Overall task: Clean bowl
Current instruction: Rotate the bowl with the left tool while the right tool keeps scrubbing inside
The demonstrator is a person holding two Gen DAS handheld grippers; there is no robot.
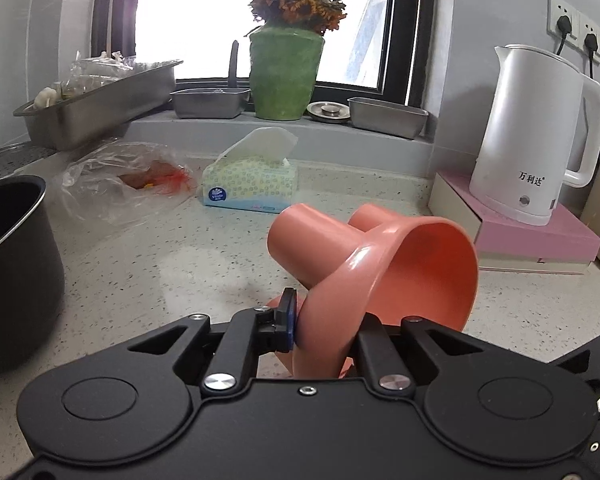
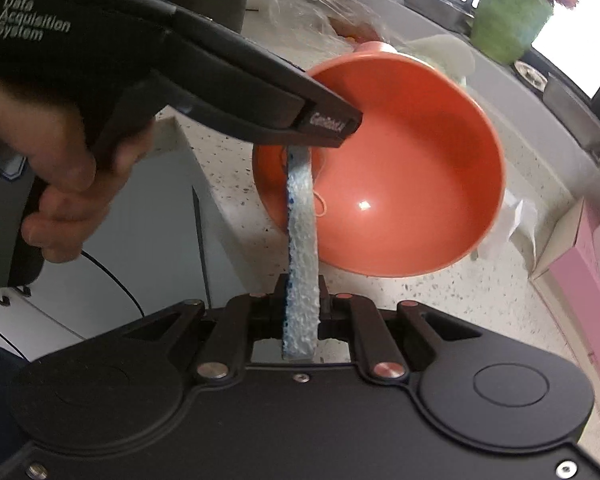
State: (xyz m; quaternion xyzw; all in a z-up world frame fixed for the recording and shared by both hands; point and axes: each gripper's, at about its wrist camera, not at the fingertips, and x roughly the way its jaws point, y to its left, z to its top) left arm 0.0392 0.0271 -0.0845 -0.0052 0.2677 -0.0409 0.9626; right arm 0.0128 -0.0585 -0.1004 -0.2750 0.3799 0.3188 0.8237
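An orange bowl hangs tipped on its side above the speckled counter, its round foot pointing toward the window. My left gripper is shut on the bowl's rim; one blue pad presses the outside and the other finger is hidden inside. In the right wrist view the bowl faces me with its glossy inside showing. The left gripper clamps the rim from the upper left, held by a hand. My right gripper is shut on a white and blue sponge, whose far end overlaps the bowl's left inner wall.
A tissue box and a clear plastic bag lie behind the bowl. A dark pot stands left, a white kettle on a pink box right. A green vase and steel trays line the sill. The counter edge drops off on the left.
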